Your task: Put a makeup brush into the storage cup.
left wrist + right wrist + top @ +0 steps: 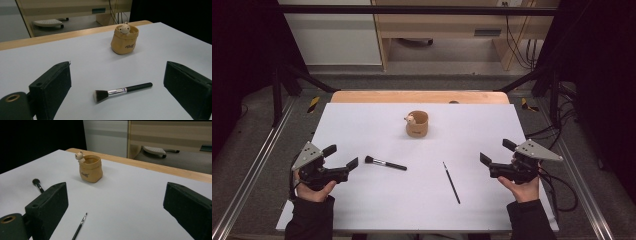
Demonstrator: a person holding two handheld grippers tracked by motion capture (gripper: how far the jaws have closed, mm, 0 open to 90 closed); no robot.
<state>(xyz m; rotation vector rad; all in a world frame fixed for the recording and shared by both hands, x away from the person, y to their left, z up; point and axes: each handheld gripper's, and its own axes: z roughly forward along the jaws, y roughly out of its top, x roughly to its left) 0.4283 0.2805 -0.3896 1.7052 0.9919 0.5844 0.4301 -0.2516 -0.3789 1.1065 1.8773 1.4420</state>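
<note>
A tan pot (417, 124) with a small animal figure on its rim stands at the middle back of the white table (362, 120). A stubby makeup brush (385, 163) with a black handle lies left of centre. A thin brush (451, 182) lies right of centre. My left gripper (344, 156) is held at the left edge, open, pointing at the makeup brush (121, 90), with the pot (124, 39) beyond. My right gripper (495, 152) is held at the right edge, open, with the thin brush (79, 226) low between its jaws and the pot (90, 168) and makeup brush (38, 184) farther off.
The white sheet covers a wooden tabletop whose far edge (419, 96) shows. Black frame posts (277, 95) stand at both sides. Beyond the table are cabinets (332, 35) and cables (524, 50) on the floor.
</note>
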